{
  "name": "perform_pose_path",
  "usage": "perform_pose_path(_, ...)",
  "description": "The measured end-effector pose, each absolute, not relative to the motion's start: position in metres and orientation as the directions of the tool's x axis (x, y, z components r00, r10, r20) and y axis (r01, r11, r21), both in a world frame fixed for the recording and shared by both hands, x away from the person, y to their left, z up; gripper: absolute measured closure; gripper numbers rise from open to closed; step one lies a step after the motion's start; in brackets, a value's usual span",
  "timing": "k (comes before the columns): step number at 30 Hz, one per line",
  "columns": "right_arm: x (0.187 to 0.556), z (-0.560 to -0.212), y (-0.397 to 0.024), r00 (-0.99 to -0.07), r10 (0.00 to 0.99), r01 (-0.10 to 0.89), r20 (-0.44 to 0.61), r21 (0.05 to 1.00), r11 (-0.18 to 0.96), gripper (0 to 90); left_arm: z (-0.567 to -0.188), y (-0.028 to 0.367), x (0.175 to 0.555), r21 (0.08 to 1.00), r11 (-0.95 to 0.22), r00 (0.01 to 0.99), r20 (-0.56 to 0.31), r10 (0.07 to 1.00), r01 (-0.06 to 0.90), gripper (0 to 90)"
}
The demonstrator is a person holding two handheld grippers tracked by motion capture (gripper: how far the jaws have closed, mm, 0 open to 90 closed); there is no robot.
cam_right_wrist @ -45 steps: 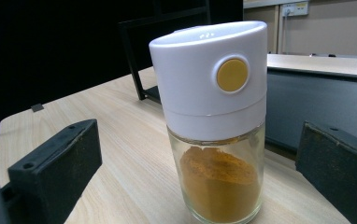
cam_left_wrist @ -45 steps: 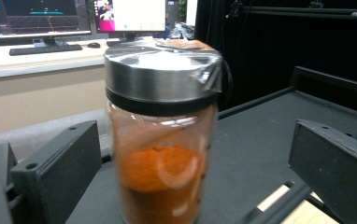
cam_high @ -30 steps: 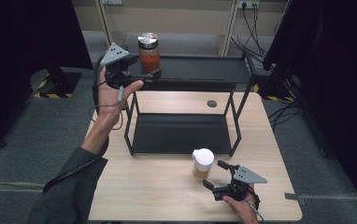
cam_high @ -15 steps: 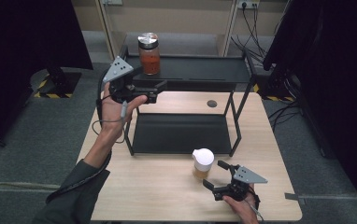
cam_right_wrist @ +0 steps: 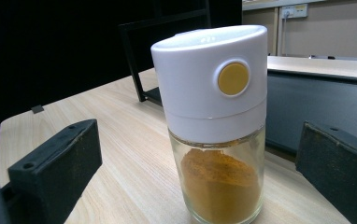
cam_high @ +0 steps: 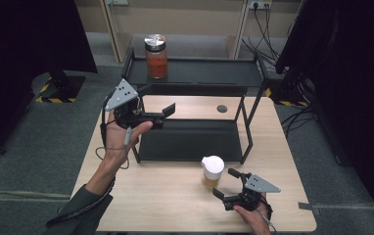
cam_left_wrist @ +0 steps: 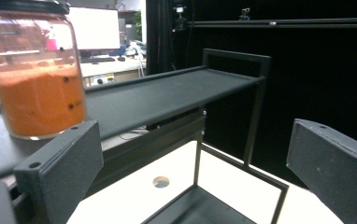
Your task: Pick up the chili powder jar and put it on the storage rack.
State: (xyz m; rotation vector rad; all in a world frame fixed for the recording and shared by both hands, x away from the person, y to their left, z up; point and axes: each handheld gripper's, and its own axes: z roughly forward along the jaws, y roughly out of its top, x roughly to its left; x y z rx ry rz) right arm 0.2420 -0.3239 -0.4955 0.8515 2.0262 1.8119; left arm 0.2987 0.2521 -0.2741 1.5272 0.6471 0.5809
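Note:
A glass jar of orange powder point(cam_high: 155, 56) with a metal lid stands at the left end of the black rack's top shelf point(cam_high: 209, 73). My left gripper point(cam_high: 158, 100) hangs open in front of the rack and below that shelf, holding nothing. In the left gripper view the jar point(cam_left_wrist: 36, 79) is up left, beyond the open left gripper point(cam_left_wrist: 190, 177). A white-capped spice shaker point(cam_high: 212, 171) with yellow-brown powder stands on the table. My right gripper point(cam_high: 225, 182) is open just behind it. In the right gripper view the shaker point(cam_right_wrist: 218, 116) stands between the wide-apart jaws of the right gripper point(cam_right_wrist: 200, 144), untouched.
The rack's lower shelf point(cam_high: 190, 139) rests on the wooden table point(cam_high: 141, 196). A small round hole point(cam_high: 222, 108) lies in the tabletop behind the rack. Cables and dark stands are on the floor at the back right.
My left gripper has drawn back from the jar, moving down and toward the person. The jar stays on the top shelf. The right gripper and shaker have not moved.

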Motion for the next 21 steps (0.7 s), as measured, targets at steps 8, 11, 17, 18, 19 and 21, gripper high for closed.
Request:
perform_pose_path(8, 0.242, -0.496, -0.324, -0.782, 0.601, 0.231, 0.165, 0.972, 0.034, 0.7, -0.297, 0.254, 0.286, 0.998, -0.046, 0.727, -0.003, 0.687, 0.048, 2.7)
perform_pose_path(11, 0.242, -0.496, -0.324, -0.782, 0.602, 0.23, 0.164, 0.973, 0.034, 0.7, -0.304, 0.254, 0.283, 0.998, -0.044, 0.736, -0.005, 0.677, 0.047, 2.7)
perform_pose_path(17, 0.242, -0.495, -0.324, -0.783, 0.6, 0.231, 0.165, 0.972, 0.034, 0.7, -0.318, 0.254, 0.277, 0.998, -0.041, 0.753, -0.01, 0.658, 0.048, 2.7)
perform_pose_path(18, 0.242, -0.495, -0.324, -0.782, 0.601, 0.231, 0.165, 0.972, 0.033, 0.7, -0.323, 0.254, 0.274, 0.998, -0.042, 0.756, -0.011, 0.654, 0.05, 2.7)
perform_pose_path(19, 0.242, -0.495, -0.324, -0.782, 0.601, 0.231, 0.165, 0.972, 0.033, 0.7, -0.325, 0.254, 0.273, 0.998, -0.043, 0.758, -0.014, 0.652, 0.055, 2.7)
perform_pose_path(21, 0.242, -0.496, -0.324, -0.783, 0.601, 0.228, 0.162, 0.973, 0.034, 0.7, -0.329, 0.254, 0.271, 0.997, -0.05, 0.759, -0.013, 0.651, 0.06, 2.8)
